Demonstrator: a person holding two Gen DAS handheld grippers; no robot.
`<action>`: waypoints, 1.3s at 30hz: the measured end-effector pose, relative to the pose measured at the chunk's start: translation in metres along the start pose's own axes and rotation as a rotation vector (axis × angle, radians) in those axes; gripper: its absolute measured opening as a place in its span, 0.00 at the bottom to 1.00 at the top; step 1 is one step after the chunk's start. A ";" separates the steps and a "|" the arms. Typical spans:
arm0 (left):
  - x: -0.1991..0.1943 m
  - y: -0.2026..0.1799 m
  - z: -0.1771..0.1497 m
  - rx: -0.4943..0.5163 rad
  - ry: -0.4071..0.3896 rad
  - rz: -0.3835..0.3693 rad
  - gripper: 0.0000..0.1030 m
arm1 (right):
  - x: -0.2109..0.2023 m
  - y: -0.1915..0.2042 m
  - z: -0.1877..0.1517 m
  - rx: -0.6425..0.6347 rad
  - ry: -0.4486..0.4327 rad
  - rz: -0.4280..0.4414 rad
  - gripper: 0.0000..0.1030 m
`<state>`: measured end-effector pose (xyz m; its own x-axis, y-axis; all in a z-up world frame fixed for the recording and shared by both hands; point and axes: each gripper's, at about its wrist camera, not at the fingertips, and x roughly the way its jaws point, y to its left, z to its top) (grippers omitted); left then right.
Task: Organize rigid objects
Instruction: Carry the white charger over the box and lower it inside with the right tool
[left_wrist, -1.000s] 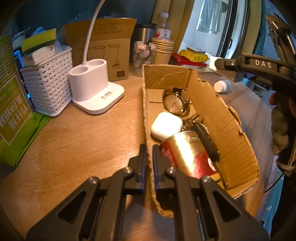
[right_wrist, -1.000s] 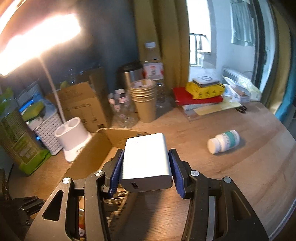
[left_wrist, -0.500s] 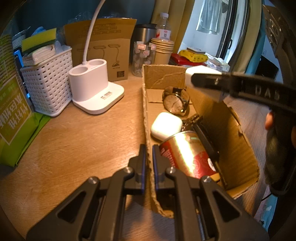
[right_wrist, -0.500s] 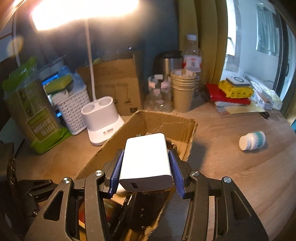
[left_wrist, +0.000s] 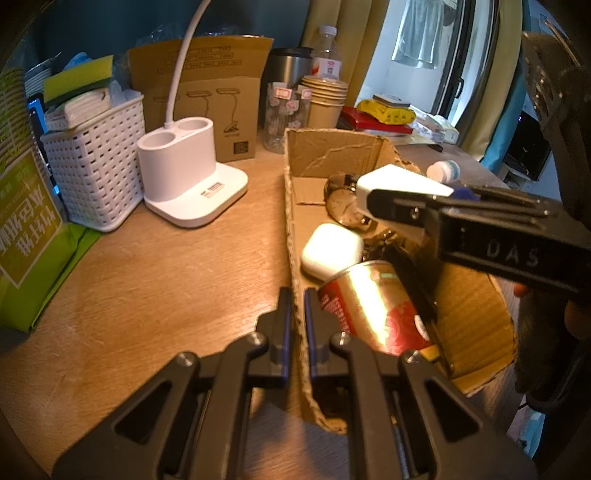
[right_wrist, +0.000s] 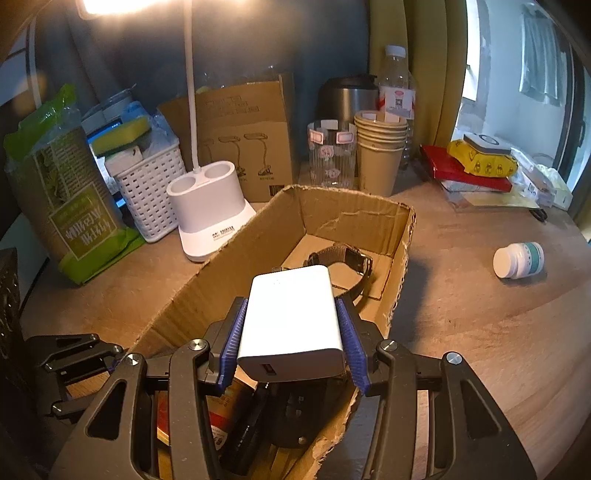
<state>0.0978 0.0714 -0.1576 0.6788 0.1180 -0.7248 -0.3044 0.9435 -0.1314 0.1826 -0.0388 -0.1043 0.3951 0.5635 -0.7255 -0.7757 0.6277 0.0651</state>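
Wooden desk (right_wrist: 480, 332) | right tool (right_wrist: 291, 332) grips charger (right_wrist: 291, 314) | right view only: pill bottle (right_wrist: 519, 260) fully visible

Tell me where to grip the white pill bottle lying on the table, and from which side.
Grip the pill bottle across its round body, coming from above. It lies on its side, cap toward the cardboard box, so pads straddling the cylinder from the near and far sides should keep it from rolling.

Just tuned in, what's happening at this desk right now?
A person is sorting things into a cardboard box. The right gripper is shut on a white power bank, held over the box. The left gripper is shut on the box's near wall. A watch, a white case and a red can are already inside. A pill bottle lies on the desk outside.
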 end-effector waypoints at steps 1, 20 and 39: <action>0.000 0.000 0.000 0.000 0.000 0.000 0.08 | 0.001 0.000 -0.001 -0.002 0.007 -0.002 0.50; 0.000 0.000 0.000 0.001 0.000 -0.001 0.08 | 0.008 0.004 -0.002 -0.023 0.047 -0.051 0.50; 0.000 -0.002 0.001 0.003 0.000 0.002 0.08 | -0.005 0.007 0.006 -0.019 0.006 -0.034 0.51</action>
<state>0.0985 0.0698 -0.1568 0.6782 0.1196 -0.7251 -0.3034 0.9442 -0.1281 0.1781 -0.0342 -0.0963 0.4185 0.5389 -0.7310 -0.7710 0.6362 0.0276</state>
